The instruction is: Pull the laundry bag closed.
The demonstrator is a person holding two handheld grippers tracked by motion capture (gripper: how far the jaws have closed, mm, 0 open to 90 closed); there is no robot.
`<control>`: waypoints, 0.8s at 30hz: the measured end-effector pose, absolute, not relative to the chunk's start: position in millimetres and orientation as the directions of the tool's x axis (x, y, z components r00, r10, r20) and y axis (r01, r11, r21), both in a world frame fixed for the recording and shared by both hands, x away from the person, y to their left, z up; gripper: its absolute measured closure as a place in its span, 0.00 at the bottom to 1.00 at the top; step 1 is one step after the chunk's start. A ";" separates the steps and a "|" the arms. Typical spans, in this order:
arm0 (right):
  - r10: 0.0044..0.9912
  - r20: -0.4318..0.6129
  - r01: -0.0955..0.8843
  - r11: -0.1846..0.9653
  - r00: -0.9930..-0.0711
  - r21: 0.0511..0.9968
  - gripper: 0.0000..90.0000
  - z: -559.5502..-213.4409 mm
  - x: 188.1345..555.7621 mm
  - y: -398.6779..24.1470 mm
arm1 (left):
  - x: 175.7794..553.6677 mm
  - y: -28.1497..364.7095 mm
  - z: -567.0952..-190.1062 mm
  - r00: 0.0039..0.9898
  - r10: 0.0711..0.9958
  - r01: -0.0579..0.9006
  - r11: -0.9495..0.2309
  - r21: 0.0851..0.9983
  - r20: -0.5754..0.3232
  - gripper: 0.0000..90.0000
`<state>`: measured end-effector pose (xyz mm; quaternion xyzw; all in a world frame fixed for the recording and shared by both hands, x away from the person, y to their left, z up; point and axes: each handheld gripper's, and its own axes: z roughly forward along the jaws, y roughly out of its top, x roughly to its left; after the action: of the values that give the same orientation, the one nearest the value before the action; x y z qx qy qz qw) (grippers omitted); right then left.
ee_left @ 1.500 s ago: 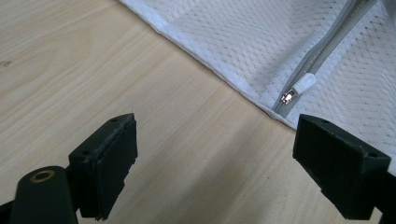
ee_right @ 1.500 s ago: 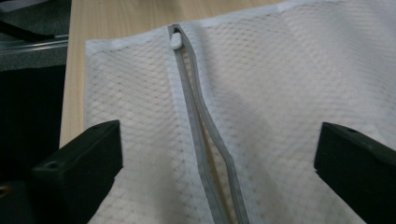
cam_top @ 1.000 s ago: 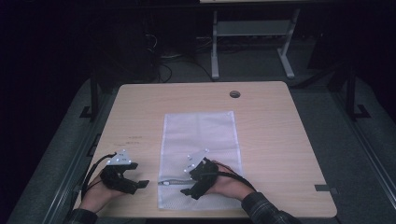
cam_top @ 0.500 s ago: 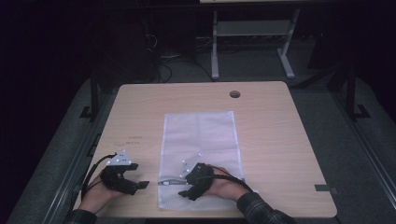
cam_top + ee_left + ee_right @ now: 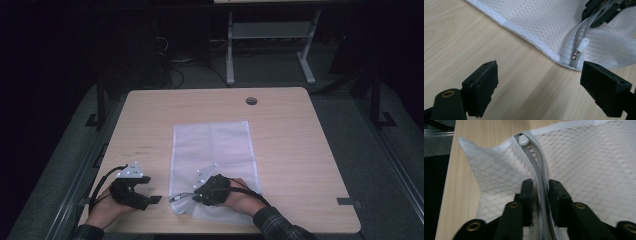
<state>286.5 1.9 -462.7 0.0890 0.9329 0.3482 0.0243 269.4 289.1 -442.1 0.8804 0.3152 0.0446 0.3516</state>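
Two hand-held grippers work at the near edge of the pale wood-grain bench [image 5: 300,150]: the right hand-held gripper [image 5: 541,195] has just been closing and now pinches the grey zipper [image 5: 537,170] of the white mesh bag [image 5: 212,150], jaws on either side of the tape. The left hand-held gripper [image 5: 539,82] rests near the near left corner with jaws spread wide and nothing between them, just short of the bag's hemmed corner and its small white zipper pull [image 5: 584,43]. Bag lies flat mid-bench, woven net with soft bound edges; bare wood lies open toward the far edge and right side.
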 end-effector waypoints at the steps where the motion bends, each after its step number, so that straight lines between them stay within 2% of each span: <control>1: 0.182 0.020 0.150 0.742 -0.983 0.654 0.92 -462.8 287.3 1.7 | 268.7 288.7 -442.1 0.800 0.582 0.522 -0.558 0.645 -0.145 0.16; 4: 0.190 0.026 0.161 0.738 -0.981 0.656 0.95 -462.8 289.9 1.3 | 266.8 287.8 -441.5 0.805 0.573 0.521 -0.563 0.642 -0.151 0.16; 24: 0.258 0.052 0.211 0.642 -0.965 0.737 0.95 -439.7 293.9 -13.7 | 262.3 256.8 -435.0 0.829 0.525 0.507 -0.562 0.653 -0.192 0.19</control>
<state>293.9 -13.7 -439.7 0.1294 0.9056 0.4029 0.0289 262.3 256.8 -435.0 0.8837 0.2920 0.0124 0.3655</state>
